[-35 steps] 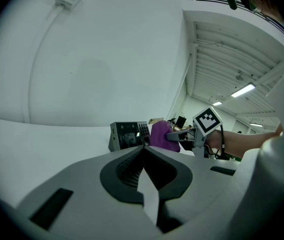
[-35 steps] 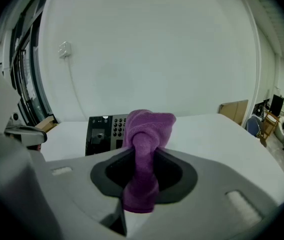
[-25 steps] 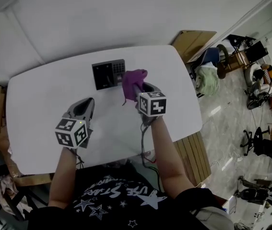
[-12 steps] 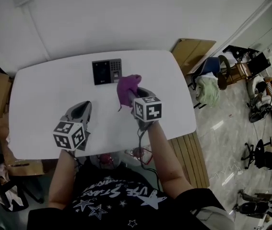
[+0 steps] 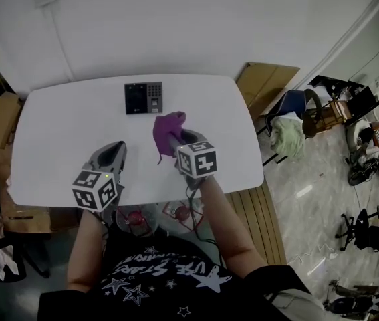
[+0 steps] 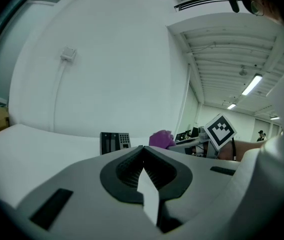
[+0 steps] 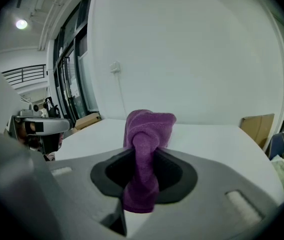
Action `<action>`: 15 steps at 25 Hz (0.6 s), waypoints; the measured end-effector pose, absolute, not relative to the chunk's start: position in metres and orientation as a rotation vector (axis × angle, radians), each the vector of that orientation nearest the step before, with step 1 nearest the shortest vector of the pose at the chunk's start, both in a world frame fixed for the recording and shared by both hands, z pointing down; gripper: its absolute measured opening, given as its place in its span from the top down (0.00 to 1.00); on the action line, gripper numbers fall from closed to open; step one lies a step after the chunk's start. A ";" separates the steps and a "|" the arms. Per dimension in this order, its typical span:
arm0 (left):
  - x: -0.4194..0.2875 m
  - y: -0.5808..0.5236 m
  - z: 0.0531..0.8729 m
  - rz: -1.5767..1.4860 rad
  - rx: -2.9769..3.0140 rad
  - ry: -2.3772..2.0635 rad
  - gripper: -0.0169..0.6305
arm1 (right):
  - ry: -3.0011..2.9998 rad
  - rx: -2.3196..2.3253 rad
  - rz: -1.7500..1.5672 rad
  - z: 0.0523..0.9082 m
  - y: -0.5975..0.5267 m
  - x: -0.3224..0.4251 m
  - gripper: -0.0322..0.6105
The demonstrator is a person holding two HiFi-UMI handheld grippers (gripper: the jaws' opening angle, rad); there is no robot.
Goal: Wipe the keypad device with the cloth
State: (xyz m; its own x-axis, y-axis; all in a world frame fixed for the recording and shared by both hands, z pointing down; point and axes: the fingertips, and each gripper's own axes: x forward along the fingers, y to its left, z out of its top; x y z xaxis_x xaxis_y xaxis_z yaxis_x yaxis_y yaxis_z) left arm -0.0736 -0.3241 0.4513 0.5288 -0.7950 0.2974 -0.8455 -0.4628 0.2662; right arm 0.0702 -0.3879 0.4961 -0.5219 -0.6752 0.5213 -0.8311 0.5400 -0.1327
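Note:
The black keypad device (image 5: 143, 97) lies flat near the far edge of the white table (image 5: 55, 132); the left gripper view shows the keypad device (image 6: 114, 142) ahead. My right gripper (image 5: 174, 137) is shut on a bunched purple cloth (image 5: 168, 131), held above the table a little short of the device. In the right gripper view the cloth (image 7: 146, 149) stands up out of the closed jaws of the right gripper (image 7: 143, 173). My left gripper (image 5: 113, 150) hovers at the front left, shut and holding nothing; its jaws meet in the left gripper (image 6: 142, 160) view.
A white wall runs behind the table. Cardboard boxes (image 5: 1, 119) stand at the left end and another cardboard piece (image 5: 266, 84) at the right end. Office chairs and clutter (image 5: 329, 105) fill the floor further right.
The view has pulled back from the table, so the keypad device sits further from both grippers. The right gripper with the cloth has drawn away from the device. The left gripper keeps its place.

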 end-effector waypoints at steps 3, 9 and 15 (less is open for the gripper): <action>-0.062 -0.309 0.455 0.187 2.370 -1.370 0.96 | -2.379 1.171 0.508 0.500 -0.376 0.076 0.80; -0.058 -0.285 0.461 0.216 2.326 -1.410 0.96 | -2.402 1.180 0.586 0.506 -0.367 0.088 0.80; -0.066 -0.275 0.457 0.216 2.325 -1.444 0.96 | -2.396 1.156 0.473 0.503 -0.357 0.079 0.80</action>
State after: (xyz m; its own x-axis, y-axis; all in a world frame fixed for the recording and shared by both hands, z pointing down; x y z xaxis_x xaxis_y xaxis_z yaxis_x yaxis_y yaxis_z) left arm -0.0664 -0.2749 0.4565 0.4564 -0.8260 0.3308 -0.8866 -0.3910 0.2470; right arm 0.0792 -0.3566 0.5031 -0.5565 -0.6482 0.5198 -0.7970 0.5932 -0.1136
